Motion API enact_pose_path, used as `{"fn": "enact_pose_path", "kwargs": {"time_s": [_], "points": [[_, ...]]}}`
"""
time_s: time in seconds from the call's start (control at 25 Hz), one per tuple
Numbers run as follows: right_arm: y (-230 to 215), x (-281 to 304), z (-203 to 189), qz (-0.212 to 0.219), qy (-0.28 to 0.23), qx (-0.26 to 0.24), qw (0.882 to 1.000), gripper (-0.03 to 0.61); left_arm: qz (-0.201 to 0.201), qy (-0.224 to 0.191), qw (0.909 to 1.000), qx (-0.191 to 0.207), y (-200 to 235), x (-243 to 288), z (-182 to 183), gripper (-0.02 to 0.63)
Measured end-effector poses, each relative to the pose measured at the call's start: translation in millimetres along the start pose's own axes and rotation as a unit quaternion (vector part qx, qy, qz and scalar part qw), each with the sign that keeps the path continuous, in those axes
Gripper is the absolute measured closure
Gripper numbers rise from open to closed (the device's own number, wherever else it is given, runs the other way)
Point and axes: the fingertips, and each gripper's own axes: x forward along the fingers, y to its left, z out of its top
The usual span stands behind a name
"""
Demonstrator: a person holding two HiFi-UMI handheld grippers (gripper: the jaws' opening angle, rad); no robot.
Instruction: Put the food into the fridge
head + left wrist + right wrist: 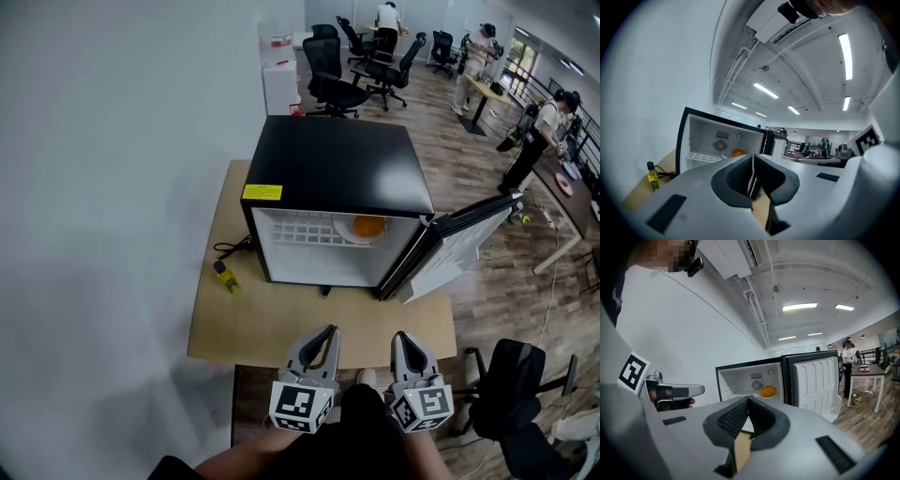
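Closest in, low in the head view: the grey plastic left gripper (327, 334) and its twin, the grey plastic right gripper (403, 339), each with a black-and-white marker cube, side by side above the near edge of the pale wooden table (281, 328). Both with jaws pressed together tip to tip, nothing between them. Further back on the table, the small black fridge (328, 164) with a white inside, its door (464, 239) swung wide to the right. Inside, toward the right of the white wire shelf (295, 228), the round orange fruit (368, 226), already in place and well apart from either gripper. Left of the fridge, near its front corner, a small yellow bottle with a black cap (225, 277) beside a black cable (225, 248); whether meant for the fridge, unclear. No other food in sight on the table, so placing judged done and closing the door likely ahead. Next move, probably: reach with the right gripper round to the door's outer face and push it leftward until flush with the frame. Gentle pressure advisable, to avoid sliding the fridge along the table.
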Motion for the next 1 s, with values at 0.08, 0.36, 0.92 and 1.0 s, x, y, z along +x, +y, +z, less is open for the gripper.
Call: {"fn": "enact_pose_path", "kwargs": {"time_s": [0.08,0.36,0.92,1.0], "points": [[4.1,-5.9,-1.0,0.010,-0.002,-0.012,1.000,0.518,0.010,-0.007,0.9998,-0.014,-4.6,-14.2,-8.7,0.594],[-0.3,-25.2,-8.6,0.026,0.010,-0.028,0.999,0.518,0.048,0.010,0.9987,-0.010,-22.4,-35.7,-28.3,0.595],[-70.0,-82.2,18.3,0.023,-0.023,-0.040,0.999,0.518,0.094,-0.001,0.9956,-0.003,-77.3,-33.5,-23.1,0.595],[-78.9,-87.1,21.2,0.025,-0.026,-0.038,0.999,0.518,0.100,-0.007,0.9950,-0.005,-81.5,-33.7,-19.4,0.595]]}}
